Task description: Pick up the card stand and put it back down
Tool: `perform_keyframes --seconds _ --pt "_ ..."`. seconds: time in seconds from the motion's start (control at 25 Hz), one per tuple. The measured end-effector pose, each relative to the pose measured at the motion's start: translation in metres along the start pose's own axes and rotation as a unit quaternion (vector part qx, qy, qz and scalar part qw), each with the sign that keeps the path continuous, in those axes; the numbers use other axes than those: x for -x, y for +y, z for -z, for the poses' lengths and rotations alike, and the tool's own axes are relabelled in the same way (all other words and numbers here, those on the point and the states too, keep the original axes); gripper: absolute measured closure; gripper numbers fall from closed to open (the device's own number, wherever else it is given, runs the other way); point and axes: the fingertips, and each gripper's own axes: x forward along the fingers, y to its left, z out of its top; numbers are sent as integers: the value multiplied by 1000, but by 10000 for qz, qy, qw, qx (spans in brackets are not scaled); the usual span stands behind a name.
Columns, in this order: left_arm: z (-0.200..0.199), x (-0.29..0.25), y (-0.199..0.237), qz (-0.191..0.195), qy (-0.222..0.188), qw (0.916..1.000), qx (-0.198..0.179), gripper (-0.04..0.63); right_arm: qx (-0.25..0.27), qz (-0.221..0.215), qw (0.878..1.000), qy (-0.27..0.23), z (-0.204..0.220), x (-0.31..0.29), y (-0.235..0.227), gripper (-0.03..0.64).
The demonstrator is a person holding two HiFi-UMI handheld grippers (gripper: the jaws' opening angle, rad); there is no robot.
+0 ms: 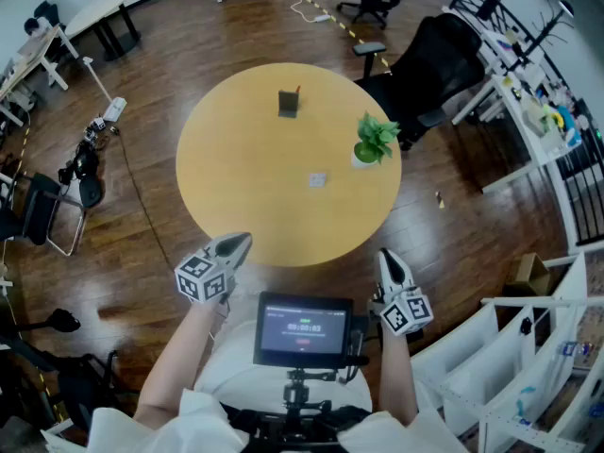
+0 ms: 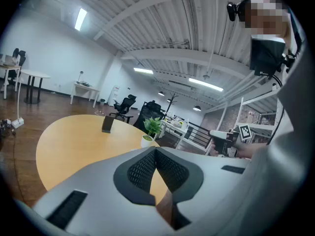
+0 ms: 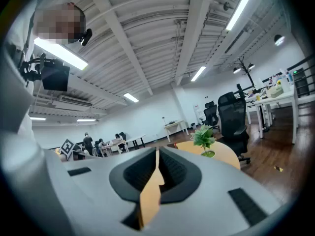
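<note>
My left gripper (image 1: 234,246) is closed and empty, its jaw tips meeting, held at the near edge of the round table (image 1: 226,177). I judge the task not yet begun: the dark card stand (image 1: 289,103) stands upright on the table's far side, well apart from both grippers. A small pale item (image 1: 317,179) lies near the centre, and I cannot tell what it is. To its right, a white pot (image 1: 362,158) holds a green plant (image 1: 377,135). My right gripper (image 1: 389,260) is also closed, holding nothing.

We see a round yellow counter (image 1: 236,187) on a dark plank floor (image 1: 179,36). A black office chair (image 1: 439,55) stands just beside the counter, white desks (image 1: 99,8) well apart from it. Above the counter, strip lights (image 2: 80,18) glow on a white ribbed ceiling (image 3: 147,38).
</note>
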Motion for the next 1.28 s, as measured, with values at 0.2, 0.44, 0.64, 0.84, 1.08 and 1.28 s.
perform_keyframes --seconds 0.2,0.44,0.64,0.84,1.08,1.28 --pt "-10 1 33 106 14 9999 -3 595 14 169 9998 -37 5 -18 11 589" --pt "-13 0 59 450 144 9988 -97 595 2 642 9976 -277 13 -22 16 589" --pt "-12 0 75 670 224 9974 -160 595 43 811 9962 -305 20 -31 31 589" --pt "-21 -7 78 756 117 9970 -147 595 101 821 9964 -165 20 -39 35 589" --pt "-22 -18 76 690 113 9975 -30 595 168 638 9978 -3 19 -55 25 589" --pt "-28 -31 79 449 138 9988 106 595 135 438 9988 174 10 -82 4 589"
